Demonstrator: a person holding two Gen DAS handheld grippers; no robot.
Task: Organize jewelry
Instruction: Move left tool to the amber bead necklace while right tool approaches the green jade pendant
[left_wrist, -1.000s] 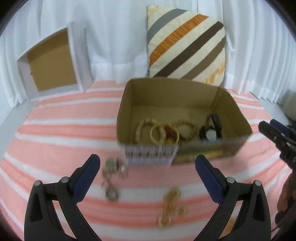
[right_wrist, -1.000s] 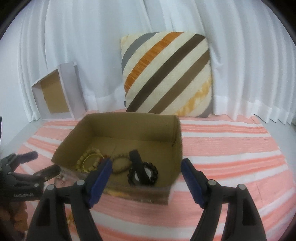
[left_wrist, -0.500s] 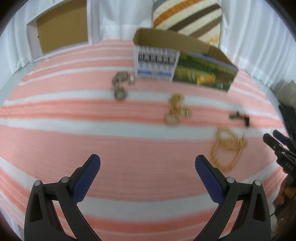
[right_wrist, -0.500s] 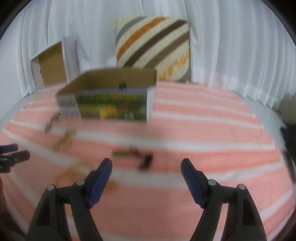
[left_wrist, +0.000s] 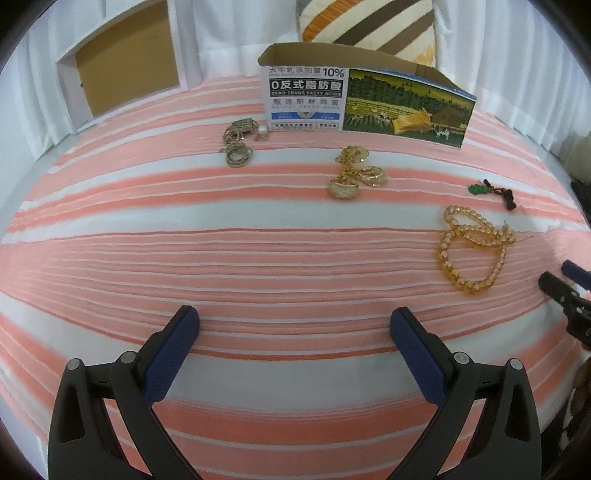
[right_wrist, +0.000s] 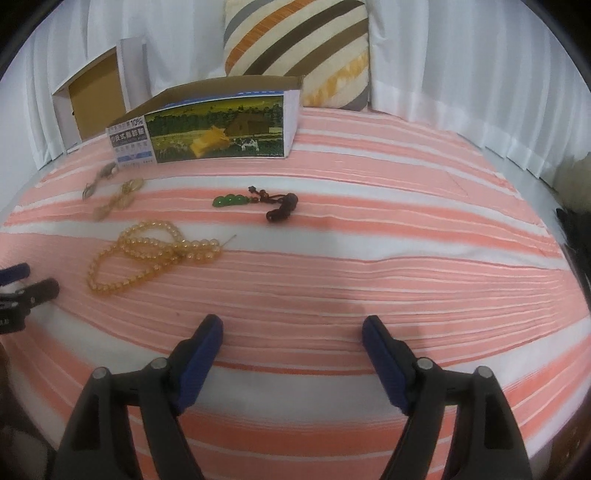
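Left gripper (left_wrist: 294, 326): hovering low over the striped cloth (left_wrist: 258, 236), blue-padded jaws spread wide apart, gripping nothing.
Right gripper (right_wrist: 292, 334): also hanging over the cloth with jaws spread wide, gripping nothing; tip showing at the right edge of the left wrist view.
Amber bead necklace (left_wrist: 471, 248): lying in loose loops on the cloth, nearest of the jewelry to both grippers, touching neither.
Green pendant on dark cord (right_wrist: 255, 201): resting on the cloth beyond the beads, between them and the box.
Gold chain pieces (left_wrist: 354, 172): sitting bunched together in front of the box, apart from it.
Silver-toned chain with pearl (left_wrist: 242, 140): lying near the box's left front corner.
Printed cardboard box (left_wrist: 364, 98): standing open-topped at the far side of the cloth; contents hidden from this low angle.
Striped cushion (right_wrist: 297, 51): leaning upright against the white curtain behind the box.
White box lid (left_wrist: 122, 74): propping against the curtain at far left, brown inside facing out.
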